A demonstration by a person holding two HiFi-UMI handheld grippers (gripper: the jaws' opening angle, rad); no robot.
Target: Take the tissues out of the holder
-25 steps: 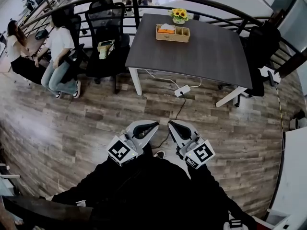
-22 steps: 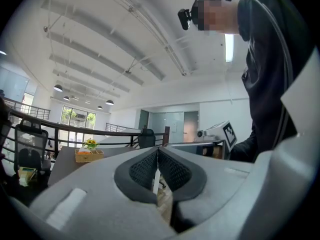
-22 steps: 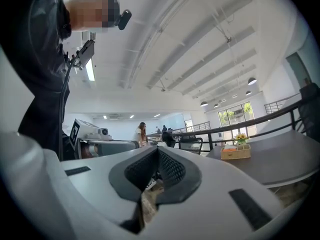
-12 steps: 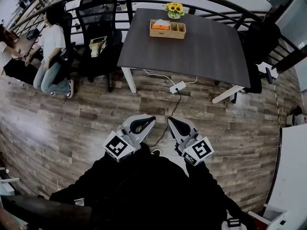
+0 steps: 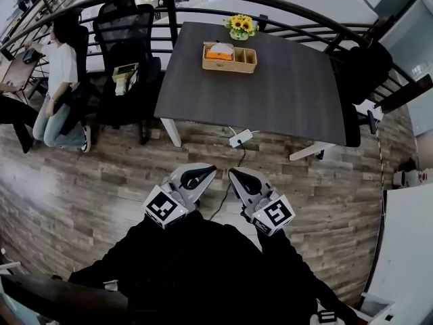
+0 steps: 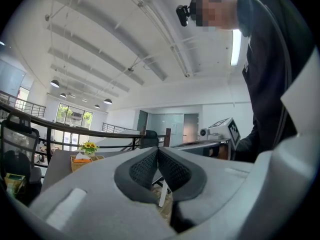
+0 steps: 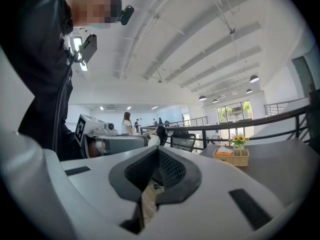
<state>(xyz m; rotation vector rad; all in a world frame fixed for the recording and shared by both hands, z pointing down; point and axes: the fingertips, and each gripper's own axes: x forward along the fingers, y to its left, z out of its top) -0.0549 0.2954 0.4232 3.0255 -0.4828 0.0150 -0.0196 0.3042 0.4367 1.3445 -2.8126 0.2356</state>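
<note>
A wooden holder with an orange tissue pack and a white tissue sticking up stands near the far edge of the dark table. The holder also shows small in the left gripper view, and the holder in the right gripper view. My left gripper and right gripper are held close to my body over the wooden floor, well short of the table. Both are shut with nothing between the jaws.
A pot of yellow flowers sits just behind the holder. A black office chair stands left of the table, and a person sits further left. A white power strip with cable lies on the floor under the table. A curved black railing runs behind.
The view has moved closer to the table, which now sits lower and more central. Both grippers stay shut and have kept their place in front of my body.
</note>
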